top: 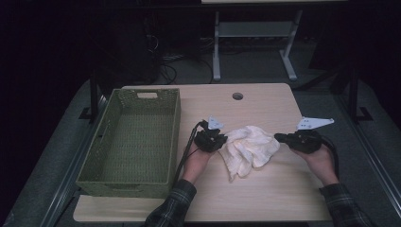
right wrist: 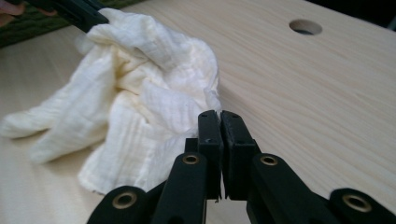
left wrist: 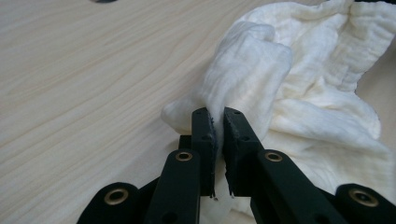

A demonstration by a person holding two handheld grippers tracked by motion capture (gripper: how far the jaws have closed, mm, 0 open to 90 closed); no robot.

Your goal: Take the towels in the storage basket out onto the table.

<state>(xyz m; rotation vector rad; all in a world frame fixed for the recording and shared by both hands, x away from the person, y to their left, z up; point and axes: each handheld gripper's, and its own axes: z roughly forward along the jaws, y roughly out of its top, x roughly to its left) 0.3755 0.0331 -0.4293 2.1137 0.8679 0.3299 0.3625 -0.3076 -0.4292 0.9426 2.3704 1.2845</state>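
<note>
High view. Item: crumpled cream-white muslin cloth (top: 248, 150), lying in a loose heap at the centre of the pale wood-grain counter (top: 265, 194). Left tongs (top: 218, 140) meet its 9 o'clock edge; right tongs (top: 278, 138) sit at its 3 o'clock edge. Olive-green woven rectangular basket (top: 130, 142) stands at 9 o'clock of the cloth, empty. Round cable hole (top: 238, 96) at 12 o'clock.

Left gripper view. Left tongs (left wrist: 218, 122) nearly pressed together, pinching a raised fold of the cloth (left wrist: 299, 93). This view shows the nip itself, which the hand blocks from above.

Right gripper view. Right tongs (right wrist: 220, 122) pressed together; whether they hold a hem of the cloth (right wrist: 140, 107) cannot be told.

Handling, judged: light, limp, non-fragile, not slippery; sags when lifted. Best taken at edges or corners, well apart.
</note>
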